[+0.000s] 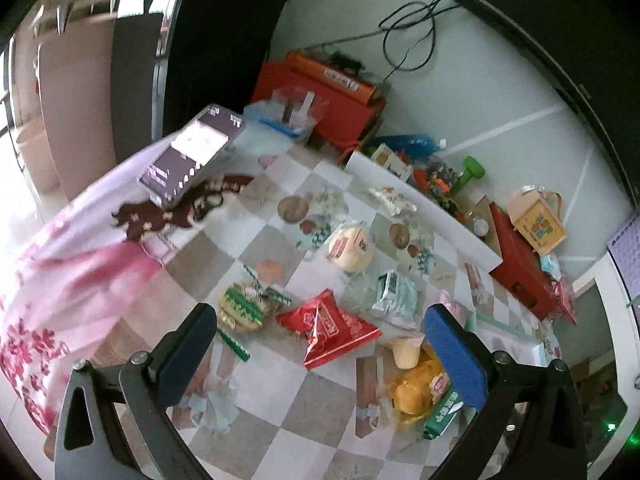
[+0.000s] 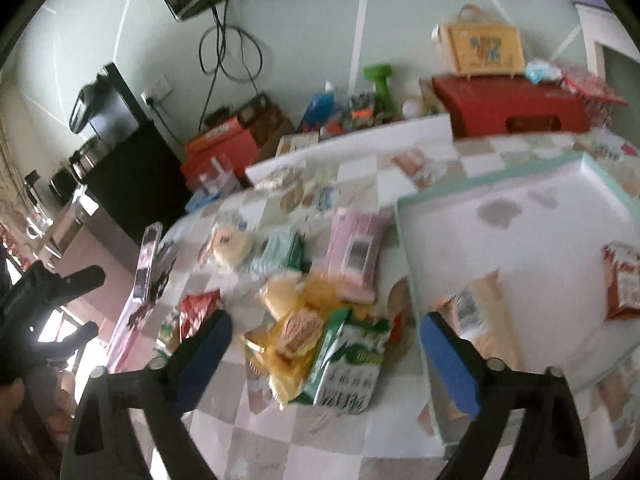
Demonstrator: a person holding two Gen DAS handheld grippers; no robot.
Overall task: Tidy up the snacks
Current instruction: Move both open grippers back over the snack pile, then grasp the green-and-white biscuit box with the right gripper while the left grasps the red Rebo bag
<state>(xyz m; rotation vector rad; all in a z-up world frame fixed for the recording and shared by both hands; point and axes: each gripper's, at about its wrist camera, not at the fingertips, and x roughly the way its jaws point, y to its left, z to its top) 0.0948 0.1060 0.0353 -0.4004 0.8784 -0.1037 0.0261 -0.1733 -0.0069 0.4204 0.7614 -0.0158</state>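
- Pale green wall point(image 2: 304, 20) with white lines behind the table.
- Dark cabinet point(image 1: 216, 48) stands to one side.
- Black cables point(image 1: 412, 36) loop down the wall.
- Checked tablecloth point(image 1: 280, 400) covers the table.
- Bright daylight at the left edge.

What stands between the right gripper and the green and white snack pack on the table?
Nothing visible does. The right gripper is open above the green and white pack, which lies partly on a yellow pack, just left of the tray.

Black tongs point(image 1: 320, 344), blue pads point(image 1: 454, 354)
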